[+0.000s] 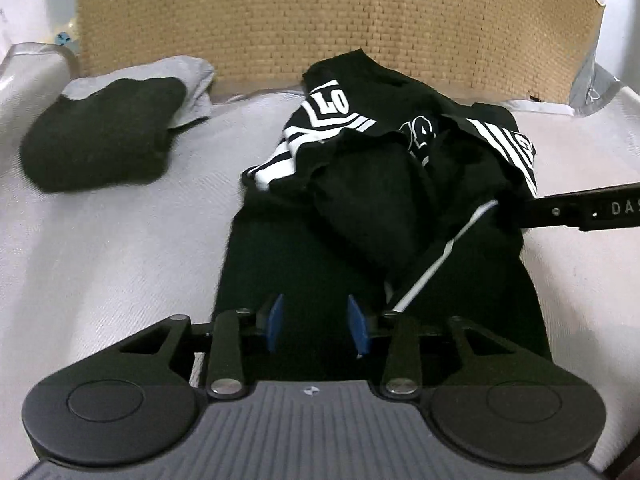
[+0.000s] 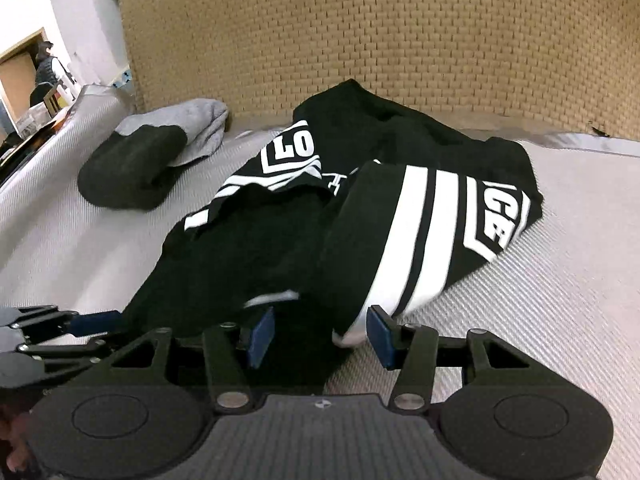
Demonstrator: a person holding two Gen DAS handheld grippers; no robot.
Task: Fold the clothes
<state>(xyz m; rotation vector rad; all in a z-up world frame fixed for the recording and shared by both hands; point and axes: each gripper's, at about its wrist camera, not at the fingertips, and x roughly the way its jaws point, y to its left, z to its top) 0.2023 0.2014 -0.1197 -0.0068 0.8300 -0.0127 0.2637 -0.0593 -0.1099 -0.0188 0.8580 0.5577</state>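
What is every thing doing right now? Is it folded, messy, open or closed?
Black garment with white stripes and letters: crumpled, not folded, spread on the mattress.
Black and grey folded clothes: folded, set aside near the woven wall.
Left gripper: open, over the garment's near edge.
Right gripper: open, fabric lying between its blue pads.
White textured mattress: partly covered by clothes.
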